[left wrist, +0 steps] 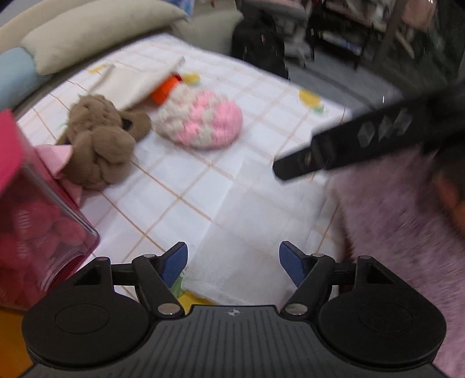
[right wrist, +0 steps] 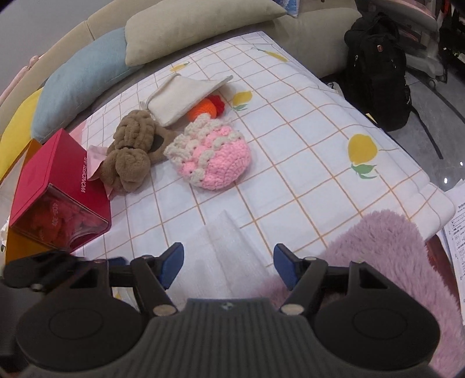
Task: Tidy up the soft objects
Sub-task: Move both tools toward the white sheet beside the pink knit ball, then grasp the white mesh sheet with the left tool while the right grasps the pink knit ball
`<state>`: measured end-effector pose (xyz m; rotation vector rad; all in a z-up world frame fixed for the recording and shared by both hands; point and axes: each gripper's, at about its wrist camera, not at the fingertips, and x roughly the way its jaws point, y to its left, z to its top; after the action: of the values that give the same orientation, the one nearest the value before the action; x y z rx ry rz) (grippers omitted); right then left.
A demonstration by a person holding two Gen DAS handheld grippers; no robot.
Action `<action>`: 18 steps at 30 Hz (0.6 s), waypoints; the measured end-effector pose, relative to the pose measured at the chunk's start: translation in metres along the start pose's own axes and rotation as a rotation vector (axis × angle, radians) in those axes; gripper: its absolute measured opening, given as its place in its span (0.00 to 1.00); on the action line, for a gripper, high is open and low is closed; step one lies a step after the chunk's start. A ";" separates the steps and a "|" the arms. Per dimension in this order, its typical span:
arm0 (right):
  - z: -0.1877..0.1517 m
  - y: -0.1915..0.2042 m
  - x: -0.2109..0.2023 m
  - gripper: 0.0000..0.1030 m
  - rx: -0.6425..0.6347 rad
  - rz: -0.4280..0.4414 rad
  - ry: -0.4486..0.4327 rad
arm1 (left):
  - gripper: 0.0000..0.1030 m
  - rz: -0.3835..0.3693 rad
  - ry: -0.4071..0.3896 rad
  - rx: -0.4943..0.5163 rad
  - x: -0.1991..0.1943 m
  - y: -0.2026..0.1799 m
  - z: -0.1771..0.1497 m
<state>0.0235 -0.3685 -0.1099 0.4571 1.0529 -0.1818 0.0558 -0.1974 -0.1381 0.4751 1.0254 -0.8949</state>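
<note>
A brown plush dog (right wrist: 132, 152) (left wrist: 101, 139) lies on the checked tablecloth (right wrist: 290, 151). Beside it lies a pink and cream crocheted pouch (right wrist: 213, 155) (left wrist: 203, 119). Behind them a cream cloth bag (right wrist: 186, 96) (left wrist: 133, 81) lies over an orange and red knitted toy (right wrist: 207, 107) (left wrist: 164, 90). A white folded cloth (right wrist: 223, 256) (left wrist: 241, 250) lies right before both grippers. My left gripper (left wrist: 232, 263) is open and empty above it. My right gripper (right wrist: 228, 266) is open and empty, and its black finger (left wrist: 334, 148) crosses the left wrist view.
A red box with a clear front (right wrist: 58, 197) (left wrist: 32, 209) stands at the left. A fluffy lilac rug (right wrist: 386, 256) (left wrist: 407, 221) lies at the right. Cream (right wrist: 197, 26), blue (right wrist: 81, 78) and yellow (right wrist: 17, 136) cushions line the back. A black backpack (right wrist: 375, 67) stands beyond the far corner.
</note>
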 end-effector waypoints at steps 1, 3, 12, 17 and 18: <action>0.000 -0.001 0.000 0.65 0.009 0.005 -0.002 | 0.82 -0.004 0.013 0.017 0.004 -0.001 -0.001; 0.000 -0.002 0.001 0.65 0.019 0.010 -0.005 | 0.82 -0.016 0.036 0.035 0.008 -0.003 -0.002; 0.004 -0.002 0.011 0.64 0.042 0.023 0.012 | 0.81 -0.008 0.035 0.114 0.011 -0.023 -0.004; 0.004 -0.002 0.014 0.64 0.052 0.023 0.016 | 0.53 -0.011 0.020 0.116 0.006 -0.033 -0.008; 0.004 -0.001 0.014 0.63 0.051 0.022 0.017 | 0.41 -0.013 0.018 0.119 0.004 -0.036 -0.008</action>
<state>0.0330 -0.3705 -0.1210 0.5171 1.0615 -0.1854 0.0232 -0.2135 -0.1435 0.5780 0.9966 -0.9687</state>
